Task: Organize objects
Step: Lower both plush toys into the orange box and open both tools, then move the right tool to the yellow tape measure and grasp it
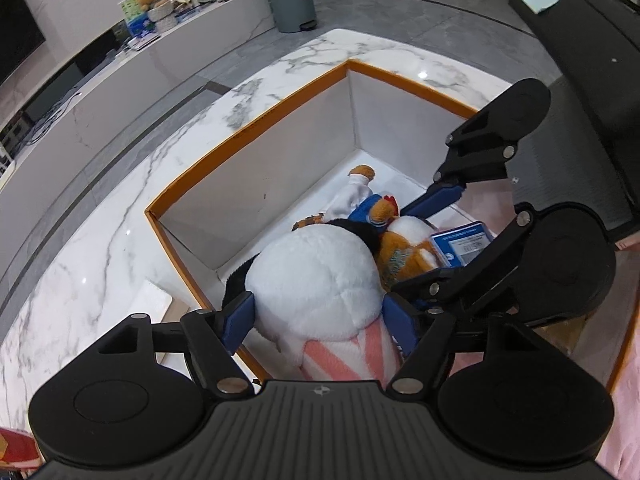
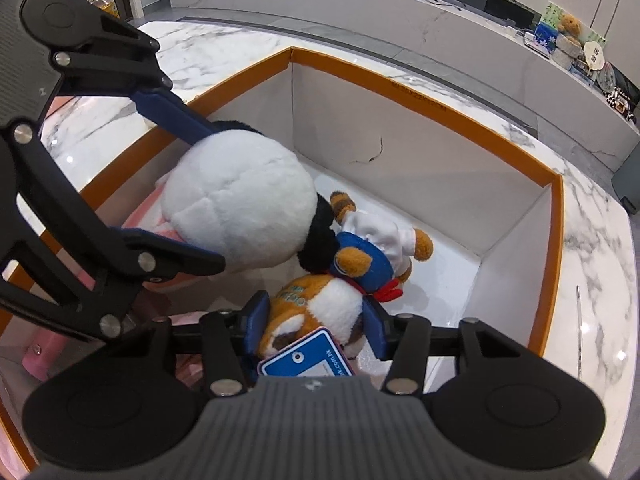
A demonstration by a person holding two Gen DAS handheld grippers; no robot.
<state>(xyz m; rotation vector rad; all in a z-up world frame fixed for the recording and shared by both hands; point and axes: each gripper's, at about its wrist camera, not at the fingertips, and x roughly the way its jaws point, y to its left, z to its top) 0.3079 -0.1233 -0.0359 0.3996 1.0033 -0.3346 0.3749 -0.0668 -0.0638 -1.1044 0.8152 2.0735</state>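
**Left wrist view: two plush toys held inside an orange-rimmed box**

The marble table (image 1: 100,248) carries everything, and on it stands the open box (image 1: 256,120), orange along its rim and white inside. In the right wrist view the same box (image 2: 556,208) shows a small crack in its far wall.

Inside the box, toward its near end, sits the white plush (image 1: 316,280), round-bodied with black patches and a pink-and-white striped part below. The left gripper (image 1: 320,320) has its blue pads pressed against either side of this toy, clamped on it. From the right wrist view the white plush (image 2: 240,208) sits between those same two fingers and appears to be held clear of the box floor, though that cannot be told for sure.

Just beside it, touching its black part, lies the orange plush (image 2: 320,304), an orange-and-white animal wearing a blue cap and a white garment. The right gripper (image 2: 316,320) grips its body, a finger on each side. A blue tag (image 2: 308,356) with a white label hangs from the toy just in front of the gripper; in the left wrist view the blue tag (image 1: 460,244) lies next to the orange plush (image 1: 400,248).

A flat white pad (image 1: 152,304) rests on the table outside the box's near left wall.
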